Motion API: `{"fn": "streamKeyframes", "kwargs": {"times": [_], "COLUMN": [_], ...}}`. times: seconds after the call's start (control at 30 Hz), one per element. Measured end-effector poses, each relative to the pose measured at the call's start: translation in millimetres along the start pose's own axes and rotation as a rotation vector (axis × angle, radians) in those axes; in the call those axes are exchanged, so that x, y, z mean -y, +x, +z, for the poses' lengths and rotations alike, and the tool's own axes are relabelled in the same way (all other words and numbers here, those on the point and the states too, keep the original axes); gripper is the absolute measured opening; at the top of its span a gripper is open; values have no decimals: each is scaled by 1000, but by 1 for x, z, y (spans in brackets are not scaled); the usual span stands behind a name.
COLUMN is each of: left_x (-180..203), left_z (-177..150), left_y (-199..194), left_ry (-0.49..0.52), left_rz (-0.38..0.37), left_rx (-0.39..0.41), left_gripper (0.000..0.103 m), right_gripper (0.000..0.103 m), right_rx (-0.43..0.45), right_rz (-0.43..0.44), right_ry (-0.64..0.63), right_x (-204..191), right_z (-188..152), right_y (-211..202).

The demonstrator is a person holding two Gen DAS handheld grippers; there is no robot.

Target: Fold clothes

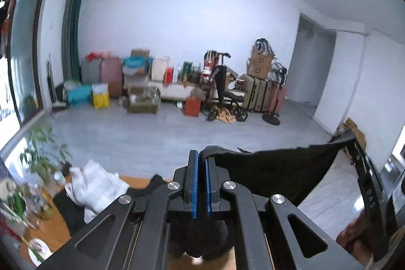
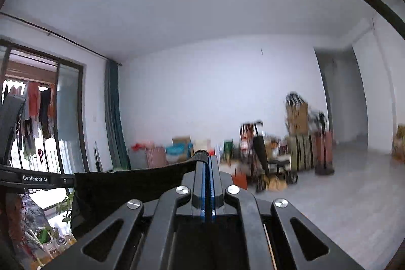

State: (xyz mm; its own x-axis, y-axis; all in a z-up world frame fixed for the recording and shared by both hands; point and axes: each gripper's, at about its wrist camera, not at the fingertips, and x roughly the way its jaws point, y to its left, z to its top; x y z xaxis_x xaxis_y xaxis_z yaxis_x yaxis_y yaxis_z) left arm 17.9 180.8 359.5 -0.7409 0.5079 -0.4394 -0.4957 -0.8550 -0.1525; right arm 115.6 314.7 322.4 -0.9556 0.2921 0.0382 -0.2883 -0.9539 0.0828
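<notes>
A black garment [image 1: 278,168] hangs stretched between two grippers, its top hem running side to side, sagging slightly mid-span. The left gripper [image 1: 201,156] is clamped on one thick ribbed corner; from it the matte cloth runs toward 3 o'clock. The right gripper [image 2: 208,158] pinches the other corner, cloth [image 2: 131,184] trailing toward 9 o'clock. White laundry [image 1: 93,184], soft and crumpled, lies on the wooden table [image 1: 60,232] at 8 o'clock.

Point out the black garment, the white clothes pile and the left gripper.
black garment [image 1: 273,168], left wrist view, on the stretched cloth.
white clothes pile [image 1: 93,184], left wrist view, on its middle.
left gripper [image 1: 201,156], left wrist view, between its fingertips.
</notes>
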Motion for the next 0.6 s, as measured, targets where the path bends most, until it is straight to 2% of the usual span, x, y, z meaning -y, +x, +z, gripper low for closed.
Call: {"fn": "streamKeyframes", "kwargs": {"times": [0.07, 0.2, 0.3, 0.43, 0.47, 0.53, 0.6], "left_x": [-2, -20, -42, -70, -74, -84, -86], "left_z": [-13, -74, -153, -289, -321, -387, -423], "left_y": [4, 59, 117, 199, 213, 238, 246], "left_ry": [16, 18, -9, -112, -147, -213, -216], "left_rz": [-5, 3, -25, -76, -84, -100, -107], "left_rx": [-6, -175, -339, -591, -656, -790, -866], "left_gripper": [5, 5, 5, 5, 5, 5, 5], "right_gripper": [3, 3, 3, 3, 3, 3, 3], "right_rx": [-10, -139, -332, -641, -731, -853, -968], "right_rz": [-2, -9, -16, -30, -44, -57, -41], "right_ry": [-18, -18, 6, 77, 87, 99, 109], "right_x": [-6, -5, 7, 30, 35, 51, 68], "right_z": [-11, -74, -168, -299, -338, -388, -431], "right_y": [0, 13, 28, 41, 41, 33, 19]}}
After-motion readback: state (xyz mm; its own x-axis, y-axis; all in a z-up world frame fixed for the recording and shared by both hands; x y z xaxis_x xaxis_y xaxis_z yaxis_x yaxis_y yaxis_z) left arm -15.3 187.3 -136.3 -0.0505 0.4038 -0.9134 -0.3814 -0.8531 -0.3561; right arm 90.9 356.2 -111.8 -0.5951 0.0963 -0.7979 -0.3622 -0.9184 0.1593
